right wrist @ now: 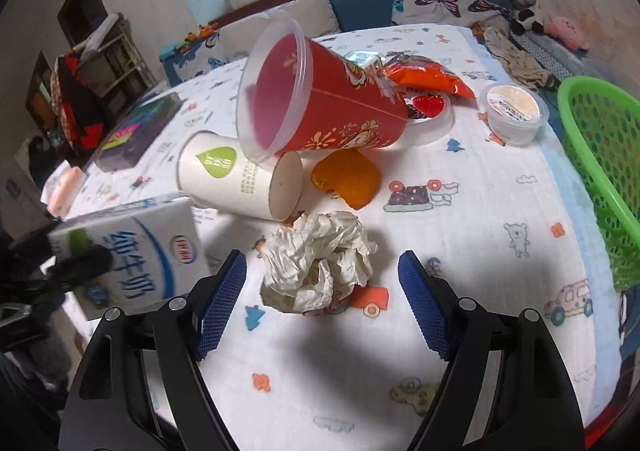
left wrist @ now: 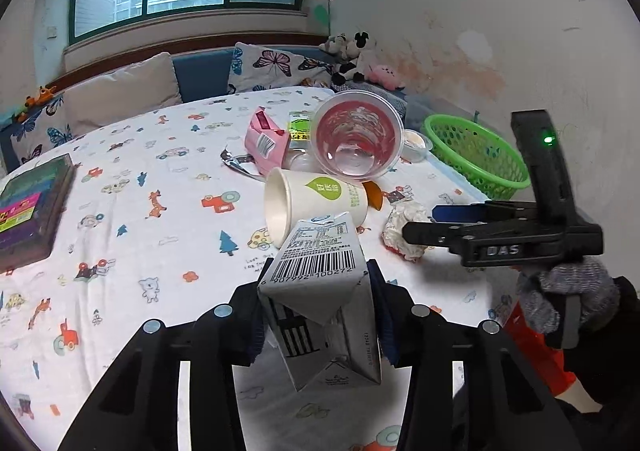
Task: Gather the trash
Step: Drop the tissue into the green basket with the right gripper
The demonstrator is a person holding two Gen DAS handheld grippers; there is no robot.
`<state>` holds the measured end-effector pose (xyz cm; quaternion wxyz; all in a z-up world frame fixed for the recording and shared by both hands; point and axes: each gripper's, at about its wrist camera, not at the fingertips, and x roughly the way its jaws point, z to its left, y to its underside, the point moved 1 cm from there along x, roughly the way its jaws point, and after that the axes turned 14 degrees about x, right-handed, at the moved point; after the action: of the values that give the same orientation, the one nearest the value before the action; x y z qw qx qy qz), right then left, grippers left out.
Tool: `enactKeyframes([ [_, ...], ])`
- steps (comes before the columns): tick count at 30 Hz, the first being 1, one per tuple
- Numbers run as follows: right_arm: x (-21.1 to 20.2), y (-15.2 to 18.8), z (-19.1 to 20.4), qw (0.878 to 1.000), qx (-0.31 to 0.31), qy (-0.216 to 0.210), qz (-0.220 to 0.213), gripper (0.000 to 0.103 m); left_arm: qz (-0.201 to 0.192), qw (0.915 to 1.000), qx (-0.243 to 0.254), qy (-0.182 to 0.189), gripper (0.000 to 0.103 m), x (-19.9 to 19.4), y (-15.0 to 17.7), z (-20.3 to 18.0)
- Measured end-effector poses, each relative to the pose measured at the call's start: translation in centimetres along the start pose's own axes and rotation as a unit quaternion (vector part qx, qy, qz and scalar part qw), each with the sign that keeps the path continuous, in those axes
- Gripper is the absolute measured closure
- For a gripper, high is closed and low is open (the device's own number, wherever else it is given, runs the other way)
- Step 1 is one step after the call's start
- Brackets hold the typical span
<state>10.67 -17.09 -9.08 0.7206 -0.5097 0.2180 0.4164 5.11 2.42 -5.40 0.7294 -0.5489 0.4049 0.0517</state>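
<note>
A white milk carton (left wrist: 316, 263) with a barcode sits tilted between the pads of my left gripper (left wrist: 320, 315), which is shut on it; the carton (right wrist: 136, 251) also shows at the left of the right wrist view. A crumpled white tissue (right wrist: 316, 247) lies on the patterned tablecloth (right wrist: 480, 251). My right gripper (right wrist: 322, 263) stands open just over the tissue, one blue pad on each side, neither touching it. In the left wrist view the right gripper (left wrist: 420, 221) hangs by the tissue (left wrist: 404, 227), held by a gloved hand (left wrist: 568, 295).
Behind the tissue lie a tipped paper cup (right wrist: 236, 175), a red plastic cup (right wrist: 320, 103), an orange wrapper (right wrist: 348, 177), a small lidded tub (right wrist: 514, 111) and a pink carton (left wrist: 266, 139). A green basket (right wrist: 600, 171) stands at the right edge. A dark box (left wrist: 32, 207) lies far left.
</note>
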Motion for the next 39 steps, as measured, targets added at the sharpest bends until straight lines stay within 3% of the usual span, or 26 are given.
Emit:
enactKeyframes([
  [10, 0.8, 0.3, -0.2, 1.0, 0.005, -0.01, 0.011, 0.048, -0.017, 0.9997, -0.005, 0.015, 0.06, -1.5, -0.7, 0.1],
  [21, -3.7, 0.0, -1.7, 1.0, 0.012, -0.005, -0.024, 0.051, -0.052, 0.9977, 0.025, 0.036, 0.06, -2.8, -3.6, -2.1],
  [27, -7.3, -2.1, -5.8, 0.997, 0.043, 0.021, -0.064, 0.051, -0.064, 0.9959, 0.035, 0.054, 0.06, -1.9, -6.1, -3.5],
  [32, -10.0, -4.9, -11.8, 0.99, 0.085, 0.063, -0.098, 0.051, -0.075, 0.9935, 0.052, 0.068, 0.06, -0.7, -9.0, -5.5],
  [39, -11.2, -8.2, -19.8, 0.977, 0.135, 0.123, -0.112, 0.049, -0.088, 0.9906, 0.07, 0.078, 0.06, 1.2, -13.1, -7.9],
])
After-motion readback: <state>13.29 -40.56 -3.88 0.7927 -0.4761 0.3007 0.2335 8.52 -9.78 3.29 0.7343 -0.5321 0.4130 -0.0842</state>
